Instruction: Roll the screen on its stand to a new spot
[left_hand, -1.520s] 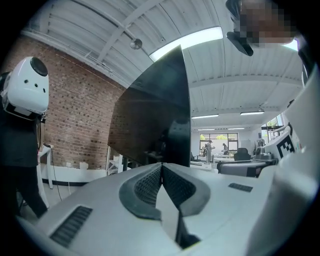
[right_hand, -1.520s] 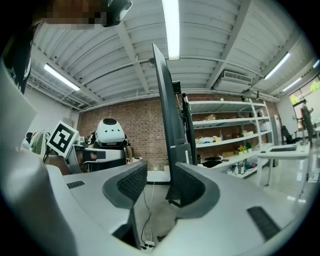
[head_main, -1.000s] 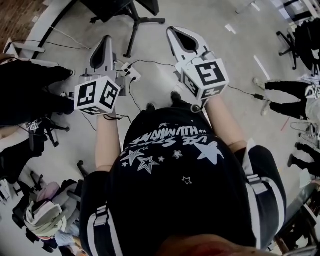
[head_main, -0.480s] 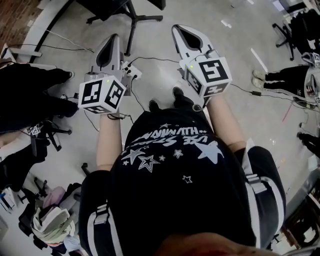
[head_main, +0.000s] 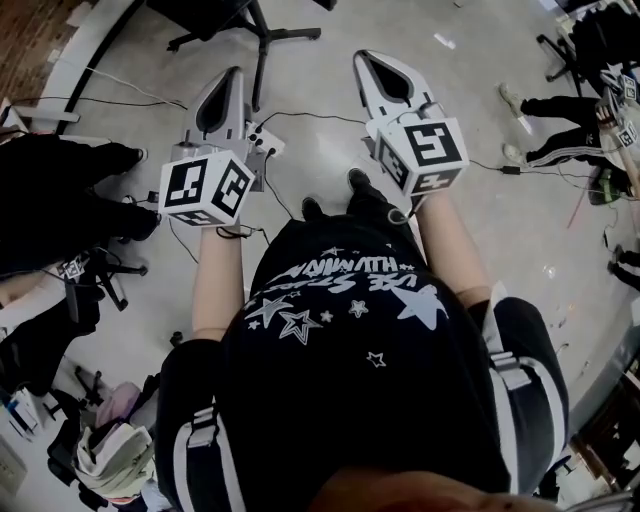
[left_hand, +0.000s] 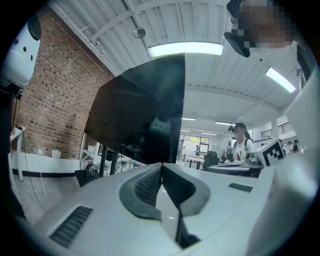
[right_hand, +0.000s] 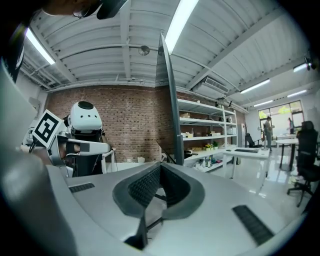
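Note:
In the left gripper view the big dark screen (left_hand: 145, 110) stands close ahead, tilted, and fills the middle. The right gripper view shows the same screen (right_hand: 169, 100) edge-on as a thin upright slab. In the head view black legs of a wheeled base (head_main: 262, 32) spread on the floor at the top edge, just beyond both grippers. My left gripper (head_main: 228, 80) (left_hand: 161, 165) is shut with nothing between its jaws. My right gripper (head_main: 385, 68) (right_hand: 160, 165) is also shut and empty. Both point level toward the screen, side by side, and I cannot tell whether either touches it.
A white power strip (head_main: 262, 142) with black cables lies on the floor between the grippers. A person in black (head_main: 60, 190) sits at the left, and another person's legs (head_main: 560, 105) are at the right. A white robot (right_hand: 82, 135), shelves (right_hand: 205, 135), a desk (right_hand: 250, 152) and an office chair (right_hand: 305, 165) stand around.
Both grippers stay shut and keep nearly the same place. The floor has slid in the head view, and the legs at the right now sit higher in the picture.

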